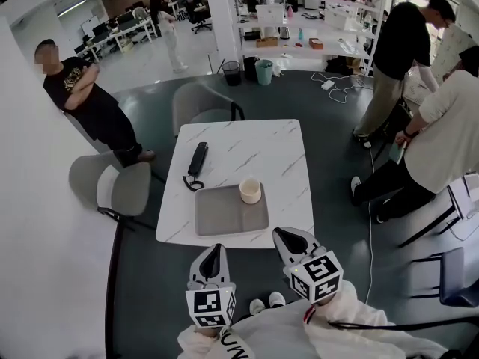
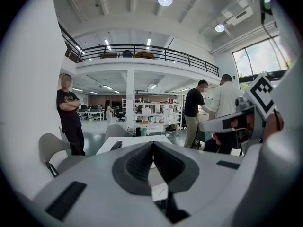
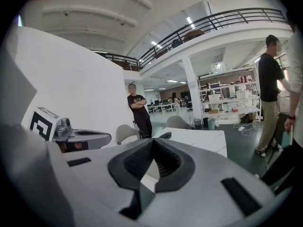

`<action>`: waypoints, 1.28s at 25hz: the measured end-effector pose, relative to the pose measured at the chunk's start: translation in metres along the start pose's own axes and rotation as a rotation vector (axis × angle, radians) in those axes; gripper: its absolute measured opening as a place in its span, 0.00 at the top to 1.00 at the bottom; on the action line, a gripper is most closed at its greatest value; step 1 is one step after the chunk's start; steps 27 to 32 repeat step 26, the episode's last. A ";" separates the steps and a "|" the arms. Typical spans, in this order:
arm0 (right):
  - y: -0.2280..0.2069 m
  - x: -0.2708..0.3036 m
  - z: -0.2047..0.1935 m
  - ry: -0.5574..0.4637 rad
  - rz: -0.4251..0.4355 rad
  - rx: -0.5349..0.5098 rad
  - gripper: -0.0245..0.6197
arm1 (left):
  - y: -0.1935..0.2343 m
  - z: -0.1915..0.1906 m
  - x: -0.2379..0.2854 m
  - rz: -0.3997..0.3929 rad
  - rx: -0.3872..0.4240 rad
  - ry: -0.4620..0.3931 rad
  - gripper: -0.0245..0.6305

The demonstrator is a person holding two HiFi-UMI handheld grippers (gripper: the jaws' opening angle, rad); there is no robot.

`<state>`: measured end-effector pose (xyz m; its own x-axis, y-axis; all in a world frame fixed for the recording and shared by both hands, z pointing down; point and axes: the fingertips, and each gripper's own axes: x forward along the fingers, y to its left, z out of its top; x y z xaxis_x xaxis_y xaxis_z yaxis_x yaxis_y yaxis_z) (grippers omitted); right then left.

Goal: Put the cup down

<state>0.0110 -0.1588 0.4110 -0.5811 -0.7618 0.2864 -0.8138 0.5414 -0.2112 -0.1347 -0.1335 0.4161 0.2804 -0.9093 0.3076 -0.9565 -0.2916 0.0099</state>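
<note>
**Item 1, cup** point(image 1: 250, 191): cream-coloured, upright and free of both grippers. It stands on the far right corner of a grey tray point(image 1: 221, 217).

**Item 2, tray:** rectangular with a shallow rim. It lies flat at the near side of a white marble-patterned table point(image 1: 254, 142) and holds only the cup.

**Item 3, black handset-like device** point(image 1: 197, 158): it lies on the table left of centre, beyond the tray and apart from it. A looped cord sits at its near end (the exact type is too small to tell).

**Item 4, left gripper** point(image 1: 214, 254): the jaws are pressed together and nothing sits between the ribbed black pads, as its own view confirms. It is held off the near edge of the table, apart from the tray and the cup.

**Item 5, right gripper** point(image 1: 288, 239): the jaws are likewise clenched on nothing, pad against pad. It hangs at the table's near right edge, just beside the left gripper, and does not touch the cup.

**Item 6, seating:** one grey shell chair point(image 1: 111, 187) stands left of the table and a second chair point(image 1: 196, 105) at its far side.

**Item 7, persons:**
- A bystander in a black shirt point(image 1: 84, 97) stands at the left by the white wall with arms crossed.
- A person in a black top and khaki trousers point(image 1: 395, 60) stands at the right.
- A person in a white top point(image 1: 450, 137) bends forward beside that person.

**Item 8, background:** a black bin point(image 1: 231, 72) and a pale green bin point(image 1: 263, 71) stand side by side beyond the table. White shelving stands behind them.
</note>
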 end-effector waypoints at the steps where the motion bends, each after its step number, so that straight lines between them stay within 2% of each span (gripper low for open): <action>1: 0.000 0.000 0.000 0.002 -0.001 -0.002 0.95 | 0.000 0.000 -0.001 0.000 0.000 0.001 0.95; 32: 0.009 -0.004 -0.017 0.042 -0.003 0.019 0.96 | 0.001 -0.006 -0.011 0.003 -0.009 0.008 0.95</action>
